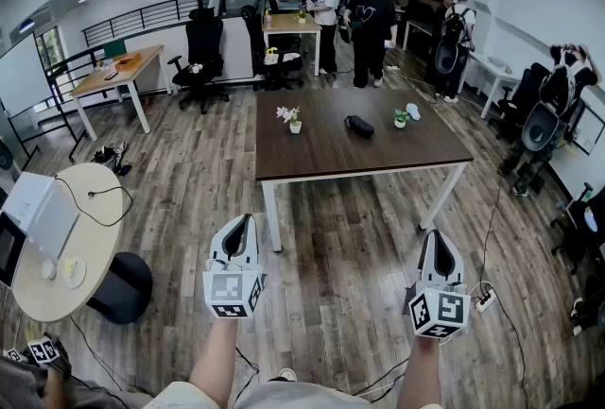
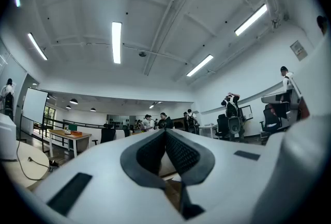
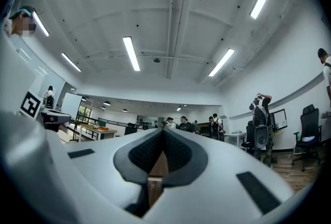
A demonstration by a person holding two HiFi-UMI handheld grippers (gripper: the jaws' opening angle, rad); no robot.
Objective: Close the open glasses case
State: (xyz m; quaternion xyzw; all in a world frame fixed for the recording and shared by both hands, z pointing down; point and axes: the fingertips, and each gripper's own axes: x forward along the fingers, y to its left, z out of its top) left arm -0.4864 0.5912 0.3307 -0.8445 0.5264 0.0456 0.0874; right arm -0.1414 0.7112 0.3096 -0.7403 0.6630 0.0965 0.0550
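Item: closing of glasses case. Status, as judged: not begun.

- Round pale surface (image 1: 90, 209), far left: carries a cable and small things. No part in the task.
- Left tongs (image 1: 242, 226): held level over the wooden floor, well short of the dark brown surface (image 1: 312, 157). The left gripper view shows the ribbed pads pressed together with nothing between them.
- Potted flower (image 1: 293, 119): stands at the left of the dark surface, apart from the case.
- Glasses case (image 1: 359, 126): a dark oval lying near the middle of the dark surface, well apart from both tongs. It is too small here to tell whether its lid stands open.
- Small green plant (image 1: 401, 118) and a white object (image 1: 413, 111): right of the case, close to each other.
- Right tongs (image 1: 439, 242): also over the floor, near the surface's right front leg. The right gripper view shows the pads closed on each other and empty.

Remaining, as judged: the whole job. The person must approach the surface, reach the case, and fold and press its lid shut.
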